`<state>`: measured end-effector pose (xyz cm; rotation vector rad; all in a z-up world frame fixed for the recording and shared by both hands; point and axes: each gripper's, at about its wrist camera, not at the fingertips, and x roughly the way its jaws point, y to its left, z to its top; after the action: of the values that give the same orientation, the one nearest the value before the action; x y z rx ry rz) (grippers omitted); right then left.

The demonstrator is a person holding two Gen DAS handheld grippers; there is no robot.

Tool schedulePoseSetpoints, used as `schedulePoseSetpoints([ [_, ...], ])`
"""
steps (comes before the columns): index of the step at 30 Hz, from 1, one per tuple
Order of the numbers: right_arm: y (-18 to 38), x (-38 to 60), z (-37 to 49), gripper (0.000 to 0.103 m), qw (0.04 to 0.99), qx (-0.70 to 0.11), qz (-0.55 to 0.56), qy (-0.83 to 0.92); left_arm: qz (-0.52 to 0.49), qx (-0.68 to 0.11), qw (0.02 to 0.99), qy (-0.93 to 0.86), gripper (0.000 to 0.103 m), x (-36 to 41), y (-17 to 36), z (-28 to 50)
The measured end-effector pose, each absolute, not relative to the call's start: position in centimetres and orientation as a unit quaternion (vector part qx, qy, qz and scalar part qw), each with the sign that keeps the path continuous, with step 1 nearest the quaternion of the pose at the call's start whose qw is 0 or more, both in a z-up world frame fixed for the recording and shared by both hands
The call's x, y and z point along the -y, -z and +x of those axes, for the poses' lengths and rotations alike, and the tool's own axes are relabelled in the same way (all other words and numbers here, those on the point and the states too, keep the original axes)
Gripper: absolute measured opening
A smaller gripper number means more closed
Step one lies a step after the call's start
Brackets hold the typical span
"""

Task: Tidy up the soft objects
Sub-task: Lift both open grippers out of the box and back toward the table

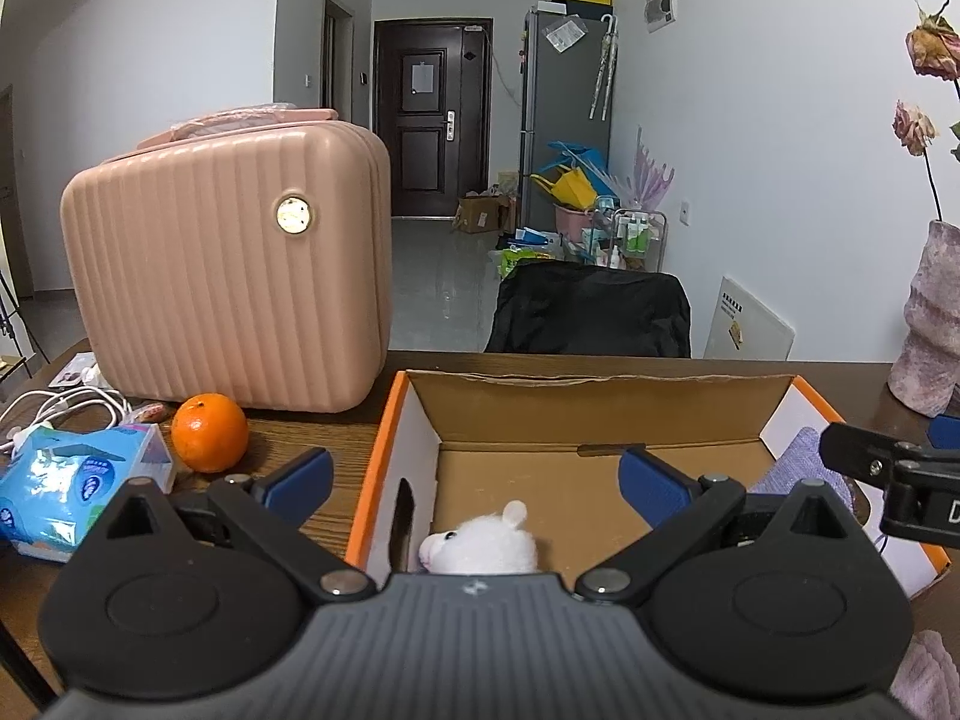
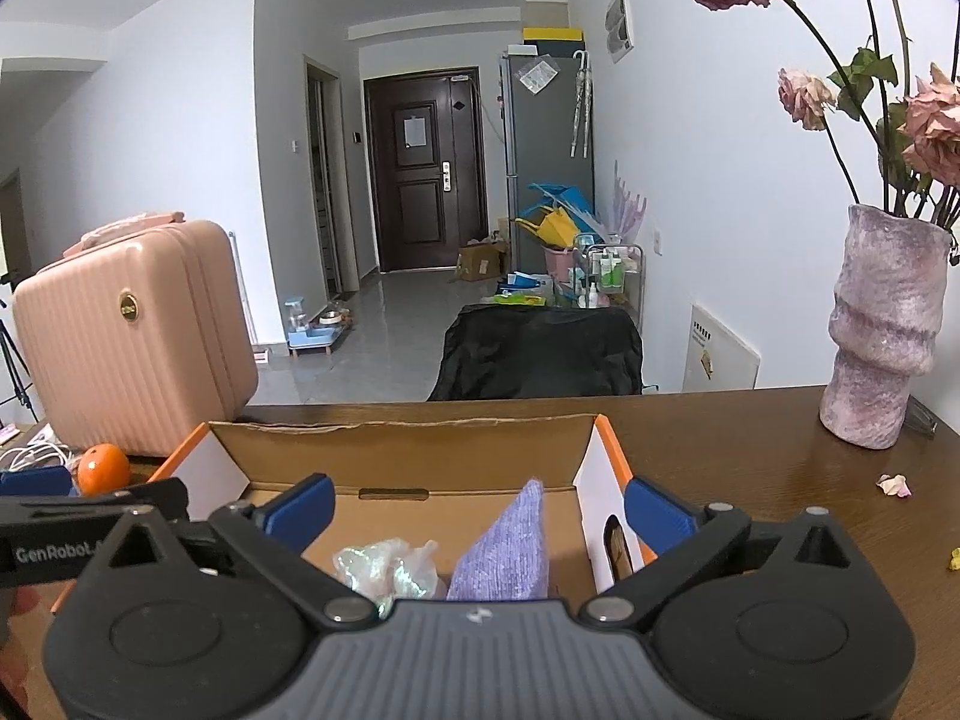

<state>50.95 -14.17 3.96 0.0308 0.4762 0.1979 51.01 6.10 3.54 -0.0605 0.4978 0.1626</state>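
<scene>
An open cardboard box (image 1: 600, 396) with orange edges sits on the wooden table. A white plush toy (image 1: 480, 546) lies inside it at the near left, just below my left gripper (image 1: 477, 480), which is open and holds nothing. In the right wrist view the same box (image 2: 408, 438) holds a purple cloth (image 2: 510, 546) standing on edge and a shiny iridescent soft item (image 2: 384, 567). My right gripper (image 2: 480, 510) hangs open over them, its blue pads clear of both. The purple cloth (image 1: 798, 468) also shows at the box's right side in the left wrist view.
A pink ribbed case (image 1: 228, 276) stands at the back left with an orange (image 1: 210, 432), a blue tissue pack (image 1: 72, 480) and white cables (image 1: 54, 408) beside it. A purple vase (image 2: 882, 330) of dried roses stands at the right. A black-covered chair (image 2: 540, 354) is behind the table.
</scene>
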Motion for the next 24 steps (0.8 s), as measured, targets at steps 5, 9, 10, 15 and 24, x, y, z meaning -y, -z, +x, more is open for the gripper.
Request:
schedulePoseSetpoints([
  [5,-4.0,14.4,50.2,0.103,0.967,-0.233,0.013,-0.100,-0.035,-0.242,0.966,-0.087,0.103,-7.0,-3.8,50.0],
  [9,-3.9,14.9,49.3,0.103,0.969,-0.227,0.017,-0.099,-0.036,-0.242,0.965,-0.094,0.103,-7.5,-3.8,49.1],
  [10,-3.9,15.0,49.1,0.103,0.969,-0.226,0.020,-0.098,-0.036,-0.241,0.965,-0.095,0.103,-7.6,-3.8,48.9],
  [15,-3.8,15.4,48.0,0.103,0.970,-0.223,0.024,-0.099,-0.036,-0.236,0.966,-0.096,0.103,-8.1,-3.9,47.3],
  [24,-3.4,15.7,45.3,0.103,0.971,-0.215,0.020,-0.107,-0.044,-0.218,0.970,-0.093,0.103,-8.7,-3.8,43.8],
])
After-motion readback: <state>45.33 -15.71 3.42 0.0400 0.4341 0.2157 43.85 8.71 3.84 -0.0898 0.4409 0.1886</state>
